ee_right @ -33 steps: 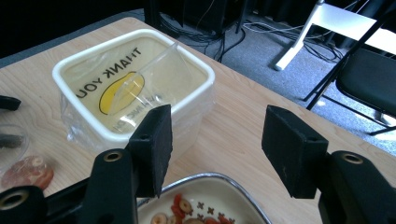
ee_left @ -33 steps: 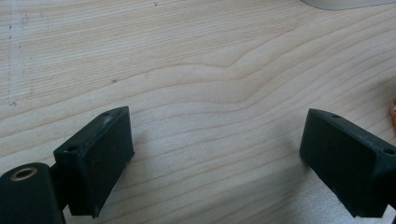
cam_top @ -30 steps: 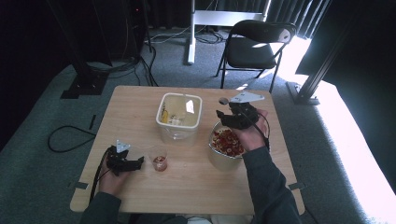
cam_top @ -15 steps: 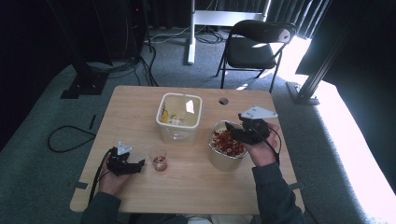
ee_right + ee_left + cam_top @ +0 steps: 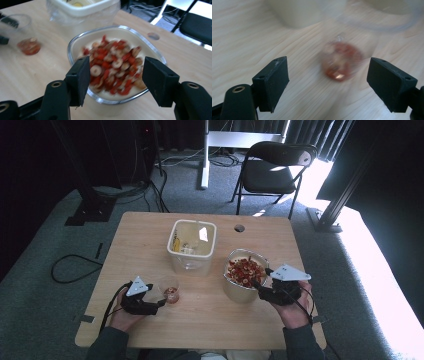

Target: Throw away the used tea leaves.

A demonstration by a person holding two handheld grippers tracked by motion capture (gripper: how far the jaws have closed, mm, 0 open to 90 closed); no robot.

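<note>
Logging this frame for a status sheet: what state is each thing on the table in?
Left gripper: open, jaws either side of the cup.
Right gripper: open, at the bowl's near rim.
Clear cup: upright, few red pieces inside.
Metal bowl: upright, full of red-and-white pieces.
White bin: upright, uncovered.

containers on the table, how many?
3. A square white tub at the table's center back; a metal-rimmed bowl of red and white pieces to its right, by the right gripper; a small clear cup front left, at the left gripper.
</note>
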